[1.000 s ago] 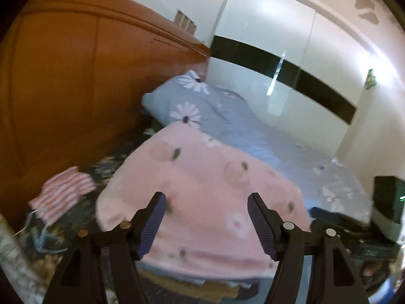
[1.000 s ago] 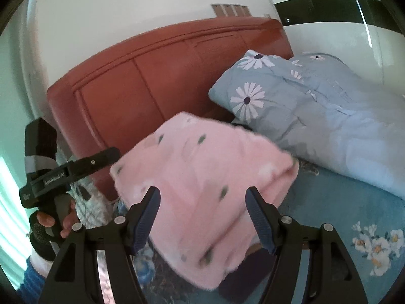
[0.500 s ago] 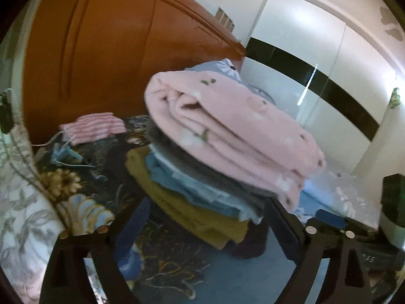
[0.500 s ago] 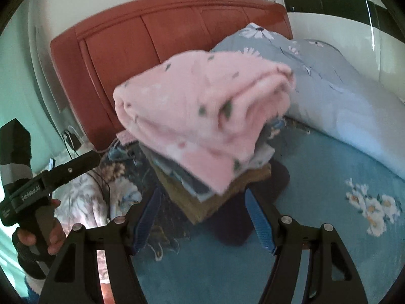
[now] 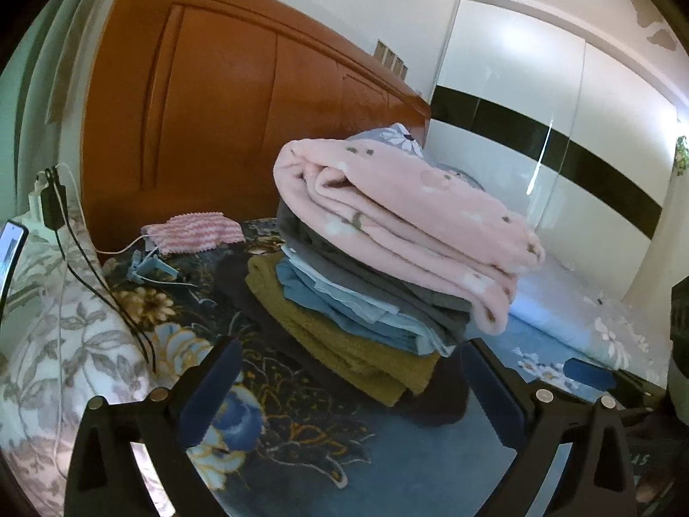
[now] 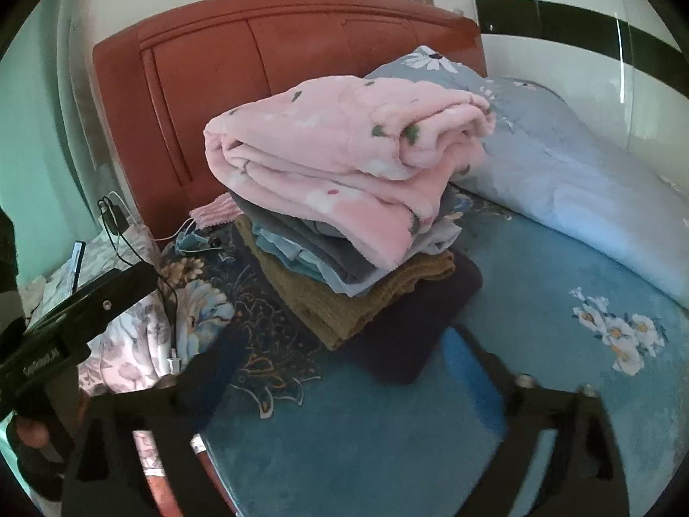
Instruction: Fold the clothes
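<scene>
A: Item one, the pink fleece [image 5: 405,224]?

B: Folded, on top of the stack of folded clothes [image 5: 357,314] on the bed [image 6: 387,431]. Beneath it, top down: grey, pale blue, mustard knit, a dark piece at the bottom.

A: Position against the claws?

B: The stack lies ahead of and above both. Left claw [image 5: 344,392]: jaws opening, nearly at full spread, nothing between them. Right claw [image 6: 340,370]: likewise opening wide and empty, its fingers blurred. From the left wrist view the fleece's long axis runs from upper left down to lower right; its open layered end faces the left claw, its rolled fold faces the right. Neither claw touches it. Which is nearer I cannot tell; both sit just short of the stack's base.

A: Other cloth?

B: A pink-striped piece [image 5: 193,232] well apart, by the headboard [image 5: 215,129]; probably the next to fold, by my judgement.

A: Surface and room?

B: Blue floral bedspread, soft. Pale blue quilt [image 6: 560,181] behind the stack. Floral pillow [image 5: 56,323] with a black cable [image 5: 103,293] at the left. White wardrobe [image 5: 560,107] with a black band beyond.
</scene>
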A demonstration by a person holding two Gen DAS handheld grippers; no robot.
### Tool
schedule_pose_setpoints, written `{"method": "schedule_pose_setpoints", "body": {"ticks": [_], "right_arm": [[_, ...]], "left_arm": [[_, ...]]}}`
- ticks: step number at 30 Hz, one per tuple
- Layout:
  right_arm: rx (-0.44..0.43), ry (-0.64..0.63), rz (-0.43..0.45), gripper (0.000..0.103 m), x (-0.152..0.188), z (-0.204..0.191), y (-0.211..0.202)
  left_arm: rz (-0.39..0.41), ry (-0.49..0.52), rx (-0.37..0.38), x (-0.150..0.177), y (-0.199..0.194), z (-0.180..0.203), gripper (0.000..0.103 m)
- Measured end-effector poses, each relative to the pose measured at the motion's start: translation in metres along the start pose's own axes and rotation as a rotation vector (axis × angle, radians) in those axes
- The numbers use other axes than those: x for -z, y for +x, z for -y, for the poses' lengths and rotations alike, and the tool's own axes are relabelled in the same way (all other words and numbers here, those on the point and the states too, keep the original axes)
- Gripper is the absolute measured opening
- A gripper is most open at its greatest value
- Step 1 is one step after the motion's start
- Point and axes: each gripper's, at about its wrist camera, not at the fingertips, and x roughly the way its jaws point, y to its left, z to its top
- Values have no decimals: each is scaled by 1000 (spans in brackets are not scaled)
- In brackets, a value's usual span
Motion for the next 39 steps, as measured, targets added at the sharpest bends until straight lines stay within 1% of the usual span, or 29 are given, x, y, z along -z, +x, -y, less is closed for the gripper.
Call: {"method": "schedule_pose_setpoints", "body": {"ticks": [1, 4, 7, 9, 12, 15, 20, 22, 28, 35, 39], "right_arm": [[8, -7, 5, 100, 1, -3, -3], [39, -48, 30, 100, 3, -13, -15], [75, -91, 60, 100, 7, -22, -26], [86, -83, 73, 100, 8, -24, -33], [96, -59, 86, 100, 10, -25, -43], [102, -26, 80, 100, 13, -24, -48], [108, -13, 62, 100, 18, -25, -51], [112, -4, 52, 100, 20, -24, -52], [108, 19, 40, 100, 23, -24, -55], [100, 8, 32, 100, 28, -27, -58], [109, 8, 32, 100, 28, -27, -58]], "left_arm": [[1, -3, 10, 1, -3, 1, 103], [0, 11, -2, 4, -10, 6, 103], [13, 43, -56, 6, -21, 10, 103], [38, 56, -74, 8, -30, 11, 103], [48, 52, -80, 8, -38, 11, 103], [58, 54, -83, 8, -44, 12, 103], [66, 69, -95, 9, -50, 16, 103], [64, 59, -75, 10, -53, 16, 103], [49, 61, -85, 10, -56, 20, 103], [26, 80, -98, 13, -55, 26, 103], [14, 90, -91, 14, -54, 31, 103]]}}
